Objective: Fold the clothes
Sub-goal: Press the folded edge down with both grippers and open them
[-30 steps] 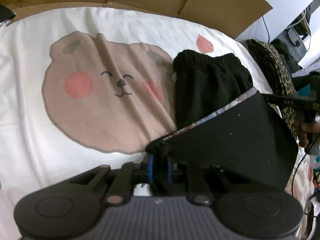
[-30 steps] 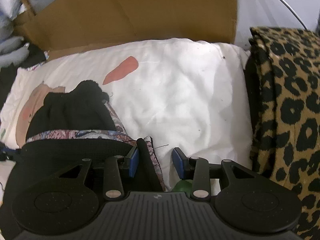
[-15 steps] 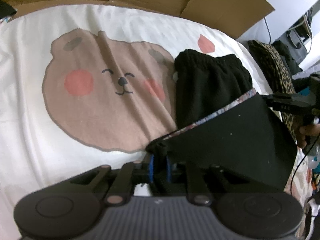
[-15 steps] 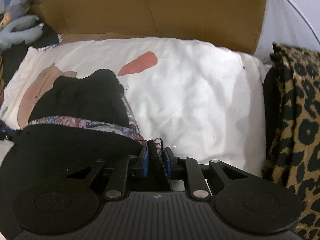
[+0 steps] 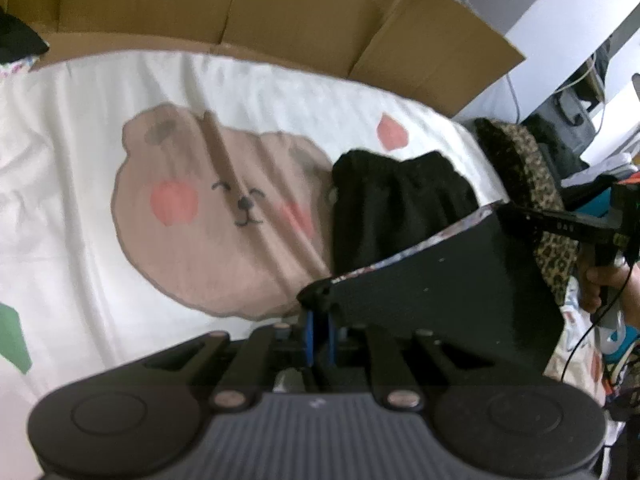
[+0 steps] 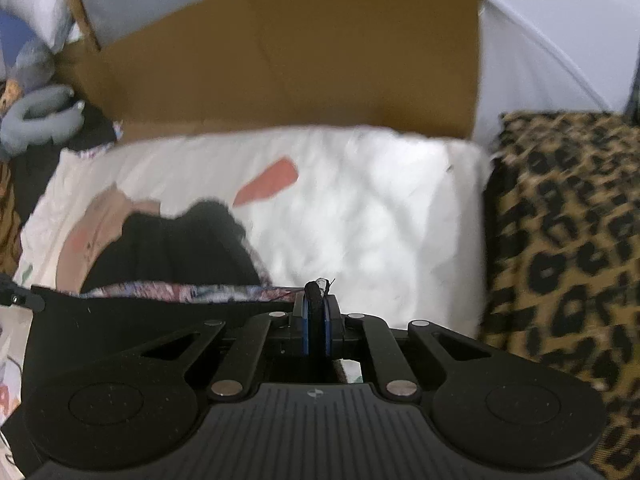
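Right now both grippers are clamped tight on the black garment [image 5: 440, 280]: the left gripper [image 5: 318, 320] pinches its near-left corner, the right gripper [image 6: 317, 320] its near-right corner. Its near edge hangs stretched between them, while the far part lies on the bear-print sheet [image 5: 200, 208].

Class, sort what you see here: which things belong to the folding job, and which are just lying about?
In the job:
- black garment with patterned lining
- left gripper
- right gripper

Lying about:
- brown cardboard sheet
- leopard-print fabric
- grey plush toy
- white bear-print bedsheet
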`<state>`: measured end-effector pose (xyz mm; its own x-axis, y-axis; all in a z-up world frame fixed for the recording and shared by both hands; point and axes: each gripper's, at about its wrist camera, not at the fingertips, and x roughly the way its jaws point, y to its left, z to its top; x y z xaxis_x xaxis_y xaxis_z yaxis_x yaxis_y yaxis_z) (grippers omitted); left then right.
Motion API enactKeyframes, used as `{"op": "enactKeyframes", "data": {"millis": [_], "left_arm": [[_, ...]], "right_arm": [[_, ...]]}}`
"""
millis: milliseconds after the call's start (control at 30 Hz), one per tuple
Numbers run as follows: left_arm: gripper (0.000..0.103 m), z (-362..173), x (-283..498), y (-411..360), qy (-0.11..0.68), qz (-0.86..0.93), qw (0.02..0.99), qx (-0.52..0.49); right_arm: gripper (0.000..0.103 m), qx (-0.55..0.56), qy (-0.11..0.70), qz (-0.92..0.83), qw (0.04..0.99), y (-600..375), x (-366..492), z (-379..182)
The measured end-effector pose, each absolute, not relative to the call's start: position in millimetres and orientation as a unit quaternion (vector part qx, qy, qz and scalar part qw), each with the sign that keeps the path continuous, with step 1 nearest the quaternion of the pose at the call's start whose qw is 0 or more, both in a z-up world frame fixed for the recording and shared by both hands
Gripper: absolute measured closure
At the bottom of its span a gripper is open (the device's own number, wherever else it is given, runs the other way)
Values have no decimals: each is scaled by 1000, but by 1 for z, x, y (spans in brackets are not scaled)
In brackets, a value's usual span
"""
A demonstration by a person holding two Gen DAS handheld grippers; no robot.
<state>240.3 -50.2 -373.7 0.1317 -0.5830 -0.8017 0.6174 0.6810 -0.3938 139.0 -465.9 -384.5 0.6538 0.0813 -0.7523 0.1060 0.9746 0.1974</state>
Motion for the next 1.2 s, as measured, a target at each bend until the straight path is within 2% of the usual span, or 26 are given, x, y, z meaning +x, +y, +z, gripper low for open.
{"op": "enactKeyframes", "data": {"millis": [433, 1200], "left_arm": [[97, -349, 259, -57, 502, -390, 772, -9], [97, -367, 322, -104, 518, -390, 761, 18]], "right_arm": [[98, 138, 374, -31, 917, -478, 130, -342], [98, 115, 404, -78, 904, -489, 179, -352]]}}
